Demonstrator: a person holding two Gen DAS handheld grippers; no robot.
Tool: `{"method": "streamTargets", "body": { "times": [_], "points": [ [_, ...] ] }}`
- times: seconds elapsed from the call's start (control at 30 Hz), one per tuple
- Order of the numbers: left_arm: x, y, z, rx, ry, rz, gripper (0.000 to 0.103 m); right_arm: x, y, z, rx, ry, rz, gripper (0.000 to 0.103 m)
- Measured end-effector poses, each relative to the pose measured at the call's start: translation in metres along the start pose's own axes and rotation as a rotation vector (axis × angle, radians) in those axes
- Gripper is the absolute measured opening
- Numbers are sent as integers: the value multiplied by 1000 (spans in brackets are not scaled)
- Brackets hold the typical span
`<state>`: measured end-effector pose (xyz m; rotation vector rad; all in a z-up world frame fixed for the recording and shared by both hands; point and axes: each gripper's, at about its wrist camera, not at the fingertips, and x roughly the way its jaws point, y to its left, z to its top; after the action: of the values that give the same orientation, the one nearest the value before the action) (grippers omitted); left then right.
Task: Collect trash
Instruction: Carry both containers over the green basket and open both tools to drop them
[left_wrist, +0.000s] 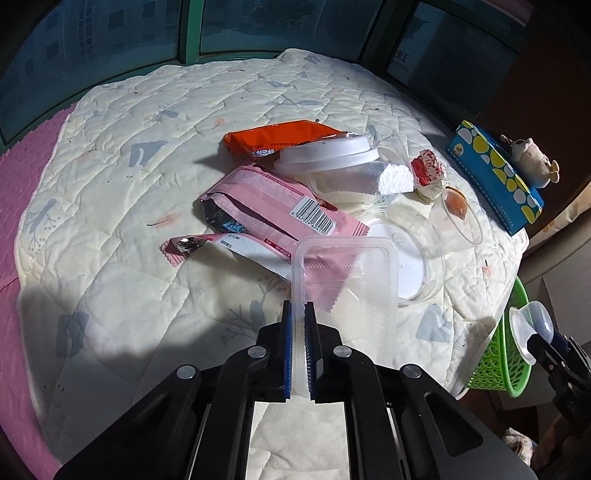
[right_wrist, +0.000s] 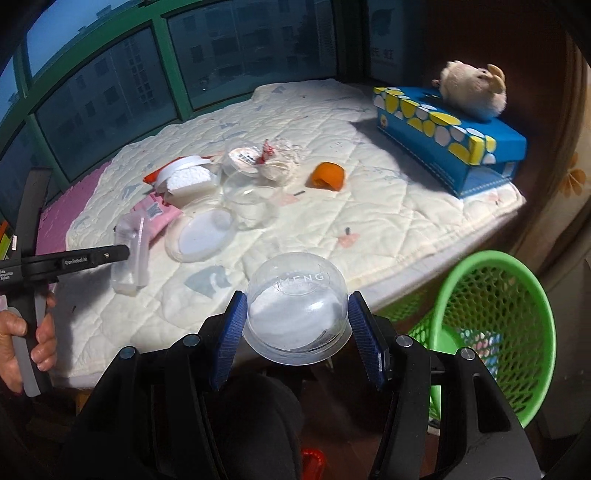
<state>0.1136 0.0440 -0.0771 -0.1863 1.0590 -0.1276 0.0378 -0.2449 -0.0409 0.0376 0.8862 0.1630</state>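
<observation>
Currently 2 pieces of trash are held at once. A clear tray (left_wrist: 343, 291) is pinched by its rim in the left gripper (left_wrist: 298, 347), whose fingers are clenched on the thin wall, and it is carried just above the quilt (left_wrist: 122, 206). A clear cup (right_wrist: 297, 308) is clamped across its sides between the blue pads (right_wrist: 231, 338) of the right gripper (right_wrist: 297, 341), at the near edge of the bed and to the left of the green basket (right_wrist: 491, 332).

The step in hand is judged to be the drop into the basket. The cup should be moved right until it is over the basket's mouth before the fingers are released, since a light cup is likely to bounce off the rim. The squeeze is best kept gentle, as thin plastic buckles easily. The tray is best brought over afterwards, so the 2 grippers are not crowded above the opening. Wrappers (left_wrist: 273, 210), a lid (left_wrist: 328, 153) and orange peel (right_wrist: 328, 176) lie on the quilt, not yet collected.
</observation>
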Motion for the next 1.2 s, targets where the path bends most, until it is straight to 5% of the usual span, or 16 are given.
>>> {"method": "streamTargets", "body": {
  "times": [0.27, 0.53, 0.93, 1.2],
  "points": [
    [-21, -20, -6, 36, -4, -47, 6, -2, -71, -28, 139, 28, -114, 57],
    [-20, -82, -5, 143, 16, -130, 6, 28, -151, -50, 260, 121, -220, 57],
    [9, -182, -2, 302, 76, -198, 6, 82, -226, -83, 448, 321, -214, 58],
    [28, -235, -5, 388, 113, -236, 6, 89, -238, -90, 500, 342, -176, 58]
  ]
}}
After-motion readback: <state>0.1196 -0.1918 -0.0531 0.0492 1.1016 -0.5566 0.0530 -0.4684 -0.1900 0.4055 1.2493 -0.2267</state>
